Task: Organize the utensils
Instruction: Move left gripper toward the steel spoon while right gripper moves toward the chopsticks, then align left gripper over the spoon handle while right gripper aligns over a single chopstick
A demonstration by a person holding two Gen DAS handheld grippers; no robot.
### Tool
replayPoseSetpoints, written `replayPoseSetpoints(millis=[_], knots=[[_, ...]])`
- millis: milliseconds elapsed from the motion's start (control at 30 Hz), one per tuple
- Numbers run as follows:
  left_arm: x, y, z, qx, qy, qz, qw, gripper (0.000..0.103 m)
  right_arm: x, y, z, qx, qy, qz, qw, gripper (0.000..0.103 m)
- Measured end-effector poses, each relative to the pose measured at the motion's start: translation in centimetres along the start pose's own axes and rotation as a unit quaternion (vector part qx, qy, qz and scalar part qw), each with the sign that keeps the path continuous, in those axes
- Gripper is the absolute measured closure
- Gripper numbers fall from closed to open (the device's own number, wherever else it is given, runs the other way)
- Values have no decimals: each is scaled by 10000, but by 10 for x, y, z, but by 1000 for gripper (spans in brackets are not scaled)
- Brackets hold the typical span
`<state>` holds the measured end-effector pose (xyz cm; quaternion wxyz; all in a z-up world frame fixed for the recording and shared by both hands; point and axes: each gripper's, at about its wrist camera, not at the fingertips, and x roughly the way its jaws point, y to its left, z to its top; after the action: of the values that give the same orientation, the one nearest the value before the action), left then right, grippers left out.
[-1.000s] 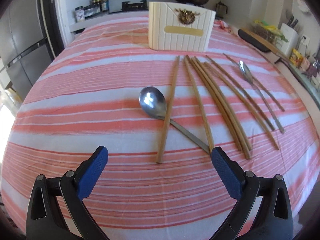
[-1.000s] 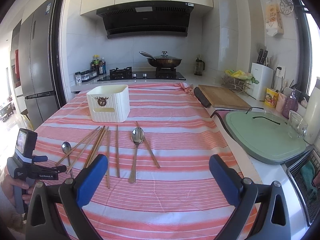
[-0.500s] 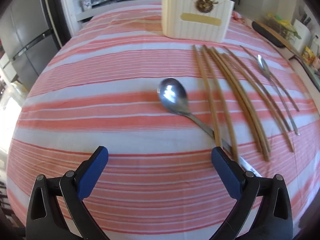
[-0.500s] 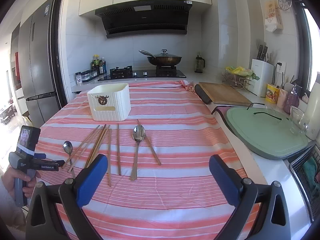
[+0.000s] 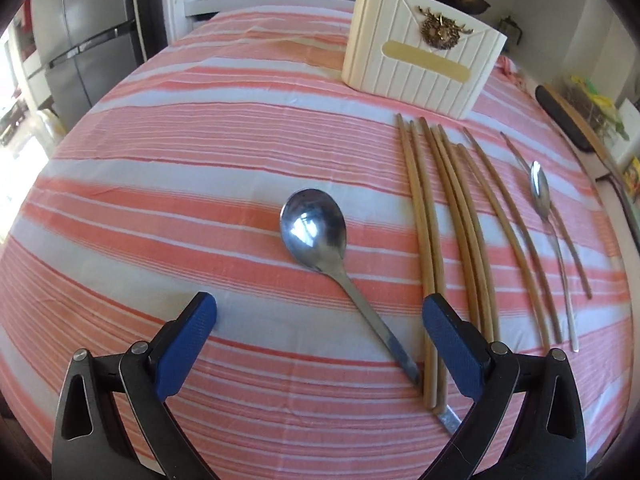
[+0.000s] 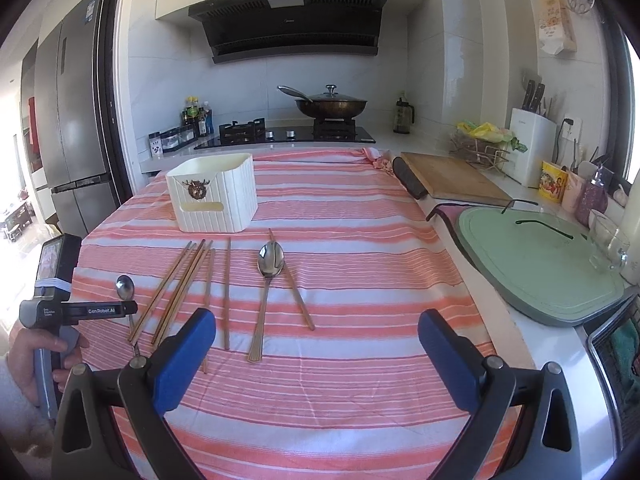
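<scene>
A large steel spoon (image 5: 313,225) lies on the pink striped cloth (image 5: 160,168), its handle running back under the ends of two wooden chopsticks (image 5: 425,240). My left gripper (image 5: 318,312) hangs open just above that handle, one blue pad on each side. More chopsticks (image 5: 472,232) and a slim spoon (image 5: 540,188) lie to the right, in front of the white ribbed holder (image 5: 420,68). In the right wrist view my right gripper (image 6: 316,328) is open and empty, short of a spoon (image 6: 270,260), the chopsticks (image 6: 180,288) and the holder (image 6: 216,192).
A person's hand (image 6: 24,356) grips the left tool's handle at the table's left edge. To the right sit a green board (image 6: 536,256), a glass (image 6: 608,244) and a wooden cutting board (image 6: 452,176). Behind are a stove with a pan (image 6: 332,106) and a fridge (image 6: 72,140).
My left gripper has come down and forward toward the large spoon, which now fills more of its view between the fingers. The right gripper has barely shifted. Both stay open.
</scene>
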<state>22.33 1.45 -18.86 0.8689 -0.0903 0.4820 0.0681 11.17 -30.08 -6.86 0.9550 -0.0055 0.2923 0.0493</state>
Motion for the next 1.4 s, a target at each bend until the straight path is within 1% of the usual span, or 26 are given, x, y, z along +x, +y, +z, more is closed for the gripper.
replayPoseSetpoints(millis=[67, 133, 200, 300, 333, 367, 400, 433, 500, 533, 567, 600, 633, 667, 700, 733, 800, 833, 1000, 1100, 1167, 1233, 1267, 1333, 1367, 1400], knots=[[3, -4, -4, 32, 18, 265, 9996, 1, 14, -9, 8, 21, 78, 70, 9999, 0], [2, -3, -10, 175, -16, 419, 9990, 1, 35, -15, 15, -181, 182, -10, 9997, 0], [-1, 1, -14, 317, -14, 369, 9988, 0, 64, -17, 18, -465, 445, 19, 9979, 0], [-1, 9, -12, 576, 62, 288, 9979, 0, 112, -17, 17, -775, 990, 318, 9916, 2], [-1, 13, -11, 677, 95, 253, 9973, 0, 127, -16, 17, -851, 1175, 451, 9884, 13], [-1, 18, -10, 755, 124, 232, 9968, 0, 140, -13, 15, -921, 1330, 579, 9851, 20], [0, 21, -8, 811, 156, 223, 9963, 0, 153, -9, 12, -982, 1487, 691, 9816, 32], [0, 25, -6, 863, 195, 212, 9959, 0, 165, -4, 11, -1076, 1622, 775, 9778, 34], [0, 32, -5, 916, 246, 237, 9952, 0, 184, 6, 7, -1262, 1780, 875, 9720, 34], [0, 35, -4, 928, 268, 249, 9950, 0, 192, 9, 5, -1321, 1859, 906, 9694, 35], [-1, 36, -6, 939, 285, 260, 9948, 0, 200, 13, 3, -1389, 1939, 948, 9665, 39], [-1, 37, -7, 949, 296, 264, 9947, 0, 206, 15, 1, -1435, 2024, 1020, 9634, 53], [-2, 38, -8, 959, 300, 268, 9946, 0, 209, 16, 0, -1410, 1999, 1102, 9633, 57], [-2, 38, -8, 970, 298, 272, 9945, 0, 209, 15, 1, -1346, 1970, 1128, 9646, 64], [-3, 38, -9, 978, 286, 278, 9944, 0, 209, 13, 2, -1274, 1966, 1078, 9662, 77], [-3, 39, -10, 985, 271, 282, 9944, 0, 208, 9, 2, -1164, 1990, 1046, 9674, 96], [-3, 39, -10, 980, 239, 268, 9945, 0, 208, -1, 3, -951, 2039, 984, 9694, 97], [-2, 40, -10, 967, 223, 253, 9947, 0, 207, -5, 2, -876, 2041, 877, 9711, 97], [-3, 42, -12, 875, 141, 159, 9959, 0, 189, -33, -8, -494, 2065, 35, 9772, 97], [-1, 44, -10, 889, 94, 94, 9960, 0, 171, -55, -19, -154, 2050, -334, 9781, 97], [0, 45, -9, 921, 46, 65, 9957, 0, 158, -64, -26, -50, 2018, -433, 9785, 96], [3, 46, -5, 938, -4, 6, 9956, 0, 149, -67, -30, 20, 1896, -320, 9813, 93], [3, 46, -5, 953, -39, -9, 9954, 0, 146, -68, -31, 11, 1860, -269, 9822, 88], [5, 47, -2, 975, -100, -41, 9952, 0, 147, -67, -34, -89, 1840, -162, 9828, 36], [6, 46, -2, 984, -124, -52, 9951, 0, 149, -65, -35, -122, 1827, -94, 9831, 31], [6, 47, -1, 996, -144, -65, 9949, 0, 151, -64, -37, -157, 1827, -40, 9830, 31]])
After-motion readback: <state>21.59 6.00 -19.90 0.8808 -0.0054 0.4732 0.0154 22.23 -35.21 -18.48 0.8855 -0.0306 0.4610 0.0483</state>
